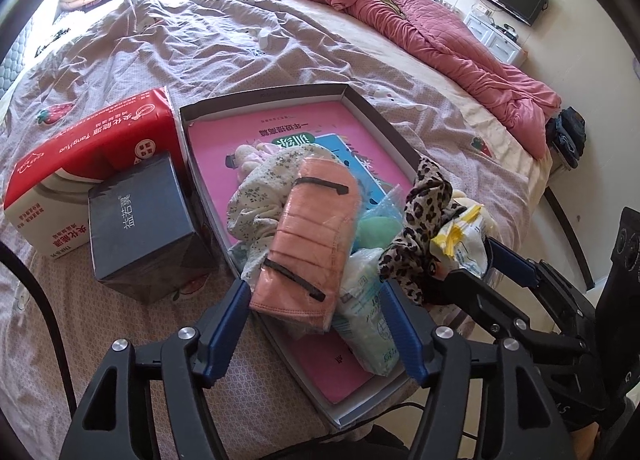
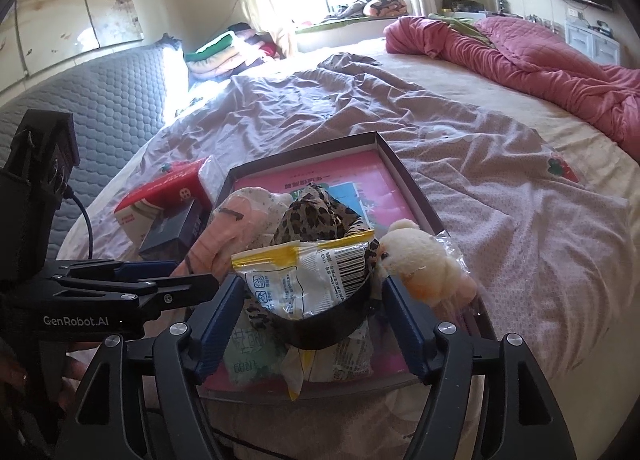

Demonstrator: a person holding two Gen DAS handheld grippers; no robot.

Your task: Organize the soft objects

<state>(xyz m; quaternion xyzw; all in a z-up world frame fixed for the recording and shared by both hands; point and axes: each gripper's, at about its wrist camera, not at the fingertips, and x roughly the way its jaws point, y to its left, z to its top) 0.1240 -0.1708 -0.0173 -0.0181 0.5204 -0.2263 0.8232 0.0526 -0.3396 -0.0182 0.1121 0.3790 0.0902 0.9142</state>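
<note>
I see the soft things heaped in the shallow box (image 1: 362, 98) at the bed's near edge: a peach pouch (image 1: 308, 232), floral cloth (image 1: 260, 188), leopard-print cloth (image 2: 316, 216), a crinkled packet (image 2: 308, 276) and a cream plush toy (image 2: 420, 260) over a pink book (image 1: 224, 140). My left gripper (image 1: 316, 324) tilts down over the pouch, jaws apart and clear of it. My right gripper (image 2: 314, 316) angles down with its jaws spread either side of the packet, not pressing it.

The left gripper (image 2: 132, 284), seen from the right wrist view, bears the white brand name "GenRobot.AI" on its black body. A red and white package (image 1: 86, 156) on the bed carries the upside-down Latin word "Yanghua" among Chinese characters. The dark box (image 1: 144, 228) leaning against it shows Chinese characters. A crumpled white wrapper (image 2: 316, 280) carries a barcode.
</note>
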